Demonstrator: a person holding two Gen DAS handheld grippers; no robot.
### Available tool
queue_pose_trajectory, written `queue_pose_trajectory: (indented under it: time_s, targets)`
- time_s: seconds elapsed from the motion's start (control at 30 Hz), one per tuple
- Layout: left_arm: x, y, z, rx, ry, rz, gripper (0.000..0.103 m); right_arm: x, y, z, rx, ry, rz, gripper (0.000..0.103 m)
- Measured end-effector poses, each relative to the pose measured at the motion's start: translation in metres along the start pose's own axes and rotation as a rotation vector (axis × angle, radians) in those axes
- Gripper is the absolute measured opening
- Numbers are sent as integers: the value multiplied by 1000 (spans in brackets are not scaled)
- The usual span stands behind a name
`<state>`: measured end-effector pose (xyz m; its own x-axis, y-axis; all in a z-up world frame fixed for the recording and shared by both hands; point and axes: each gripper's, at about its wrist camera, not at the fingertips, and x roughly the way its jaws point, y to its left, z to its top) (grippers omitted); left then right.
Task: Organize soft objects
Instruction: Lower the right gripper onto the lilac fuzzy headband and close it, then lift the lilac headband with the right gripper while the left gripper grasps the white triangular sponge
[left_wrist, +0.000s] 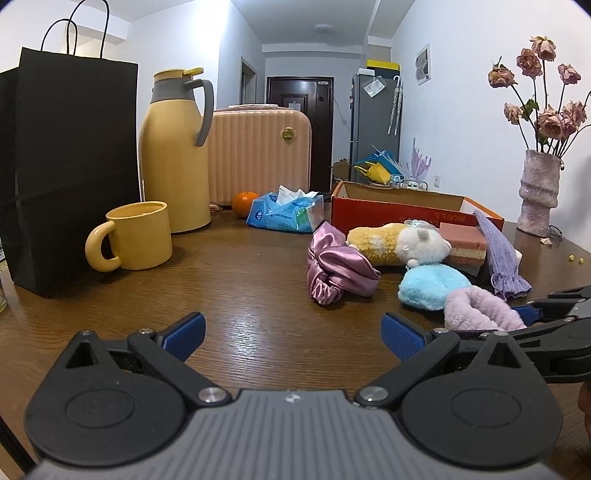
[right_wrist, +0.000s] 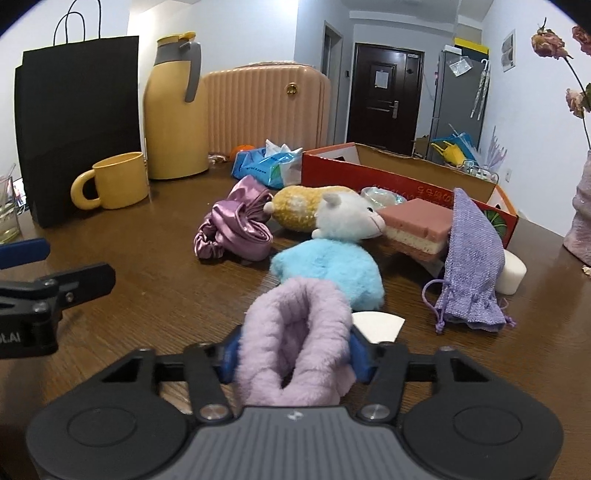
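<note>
Wooden table (right_wrist: 155, 280): one lilac fluffy band (right_wrist: 295, 343), gripper-clamped (right_wrist: 293, 356).

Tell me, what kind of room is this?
Probably a lived-in flat: a wooden table with a mug and thermos, a fridge and front door down the hallway.

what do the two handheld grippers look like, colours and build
Both match: the left gripper and right gripper have a ribbed grey body, black round-hubbed linkage arms with silver pivot screws, and blue textured pads. No cables or sleeves show.
</note>
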<state>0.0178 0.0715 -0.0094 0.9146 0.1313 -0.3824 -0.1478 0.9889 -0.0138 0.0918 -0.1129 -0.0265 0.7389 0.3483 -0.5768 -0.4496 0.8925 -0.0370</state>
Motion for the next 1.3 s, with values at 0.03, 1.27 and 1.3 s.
queue_pose_trajectory:
  time_s: [0.03, 1.27, 1.3]
  targets:
    - [0, 0, 0, 0, 2, 1, 103, 0, 0, 0, -1, 2, 6, 38]
    - [38, -108, 38, 109, 42, -148, 103, -59, -126, -1, 159, -224, -117, 27]
    - [41, -113, 38, 114, 49, -152, 103, -60, -132, -1, 166, -228, -126, 27]
